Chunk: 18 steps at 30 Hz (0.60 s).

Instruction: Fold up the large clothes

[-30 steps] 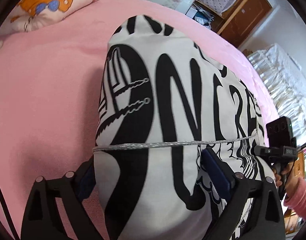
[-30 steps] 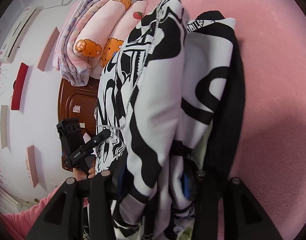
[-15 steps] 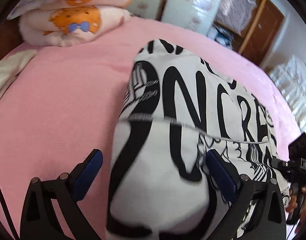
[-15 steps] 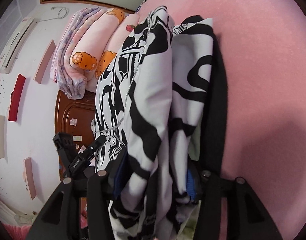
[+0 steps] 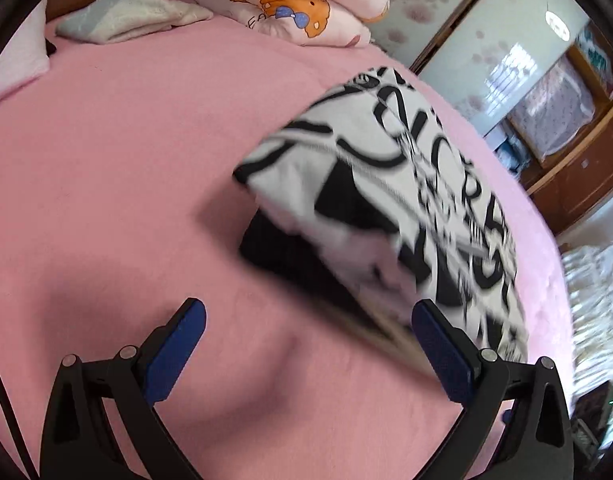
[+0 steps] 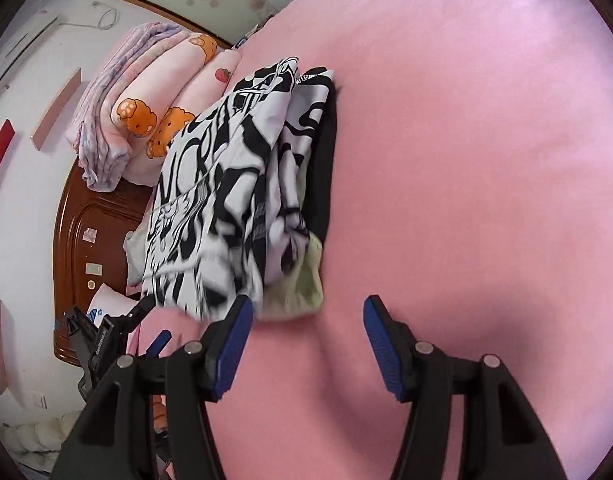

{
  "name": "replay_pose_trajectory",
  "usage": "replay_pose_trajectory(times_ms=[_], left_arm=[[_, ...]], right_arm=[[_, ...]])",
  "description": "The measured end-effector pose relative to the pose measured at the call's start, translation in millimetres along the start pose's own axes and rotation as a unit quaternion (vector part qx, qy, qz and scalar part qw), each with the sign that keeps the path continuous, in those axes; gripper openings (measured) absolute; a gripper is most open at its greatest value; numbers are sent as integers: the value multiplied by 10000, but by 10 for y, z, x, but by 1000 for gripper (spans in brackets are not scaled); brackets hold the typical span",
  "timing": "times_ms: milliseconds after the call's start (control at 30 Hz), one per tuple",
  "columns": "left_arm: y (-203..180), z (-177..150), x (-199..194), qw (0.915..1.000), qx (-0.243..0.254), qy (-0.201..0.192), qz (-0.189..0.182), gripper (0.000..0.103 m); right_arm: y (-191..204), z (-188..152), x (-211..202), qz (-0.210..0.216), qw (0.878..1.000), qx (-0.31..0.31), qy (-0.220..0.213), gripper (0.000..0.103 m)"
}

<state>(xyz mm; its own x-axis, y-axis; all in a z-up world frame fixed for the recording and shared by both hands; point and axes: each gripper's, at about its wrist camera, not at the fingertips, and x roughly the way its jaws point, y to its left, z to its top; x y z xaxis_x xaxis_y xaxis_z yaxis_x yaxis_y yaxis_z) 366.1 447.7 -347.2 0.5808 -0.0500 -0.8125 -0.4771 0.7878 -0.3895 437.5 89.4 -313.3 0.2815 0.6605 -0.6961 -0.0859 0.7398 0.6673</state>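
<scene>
Left gripper (image 5: 308, 350) spread wide over pink bed (image 5: 118, 168), nothing between blue pads. Folded black-and-white garment (image 5: 390, 200) ahead, right; cartoon quilt (image 5: 294, 4) far beyond.

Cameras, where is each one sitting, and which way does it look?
Left wrist view: sits on the left tool, looking down at the black-and-white printed garment on the pink bedsheet; only its open fingers show.
Right wrist view: sits on the right tool, facing the same garment; the left tool shows too.
Both share garment, bedsheet and the folded cartoon-print blankets.
</scene>
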Motion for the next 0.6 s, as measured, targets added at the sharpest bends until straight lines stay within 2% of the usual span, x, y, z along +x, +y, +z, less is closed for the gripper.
replay_pose_trajectory(times_ms=[100,200,267,333,400,500,600], left_arm=[[-221,-275,-217,9988,400,203,171,103],[-463,-636,-466,9940,948,323,445,103],[-568,-834,-661,9904,1184,456,552,103],[-730,-1089,-931,9864,1398,644,573,103],[-860,-1456,-1232,9828,1592,718,594,103],[-1000,-1875,-1591,9820,1585,918,460,103],[-1144,-2373,-2013,9761,1683,1349,248,103]], right_arm=[[5,-253,-227,7,9998,27,191,58],[79,-565,-493,-660,9962,-442,366,58],[93,-803,-702,-952,9918,-706,472,59],[20,-1072,-923,-1206,9882,-754,575,65],[-60,-1388,-1132,-1450,9837,-802,704,65],[-166,-1880,-1552,-1673,9783,-980,732,66],[-286,-2326,-2016,-1978,9706,-1117,790,75]])
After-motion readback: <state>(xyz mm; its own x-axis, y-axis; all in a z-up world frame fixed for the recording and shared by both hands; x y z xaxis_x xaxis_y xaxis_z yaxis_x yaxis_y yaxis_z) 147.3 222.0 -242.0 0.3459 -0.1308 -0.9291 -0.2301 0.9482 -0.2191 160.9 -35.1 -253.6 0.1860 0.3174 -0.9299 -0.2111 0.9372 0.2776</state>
